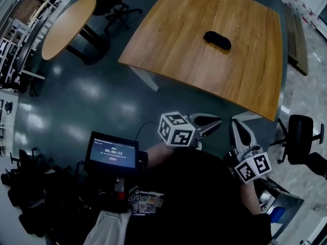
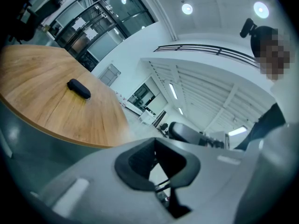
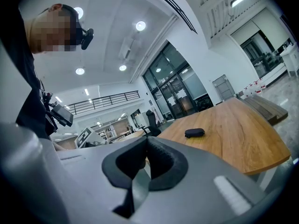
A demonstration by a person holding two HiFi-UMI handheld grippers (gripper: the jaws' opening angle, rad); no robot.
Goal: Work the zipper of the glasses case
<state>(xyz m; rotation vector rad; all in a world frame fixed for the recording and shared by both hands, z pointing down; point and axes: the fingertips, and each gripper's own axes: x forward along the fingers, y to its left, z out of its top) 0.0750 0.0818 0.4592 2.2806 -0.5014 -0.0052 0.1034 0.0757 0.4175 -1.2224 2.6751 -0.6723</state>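
Note:
A black oval glasses case (image 1: 217,39) lies zipped on the large wooden table (image 1: 194,50), far from both grippers. Both are held close to the person's body, well short of the table's near edge. My left gripper (image 1: 215,121), with its marker cube, points toward the table with its jaws shut and nothing between them. Beside it on the right, my right gripper (image 1: 236,124) is also shut and empty. In the left gripper view the case (image 2: 78,88) sits far off on the tabletop beyond the closed jaws. In the right gripper view the case (image 3: 194,133) is equally distant.
A round wooden table (image 1: 69,19) and office chairs (image 1: 115,4) stand at the upper left. A black chair (image 1: 301,137) is at the right, with a low bench (image 1: 296,34) beyond the table. A small screen (image 1: 112,154) sits at the person's left. Dark floor lies between me and the table.

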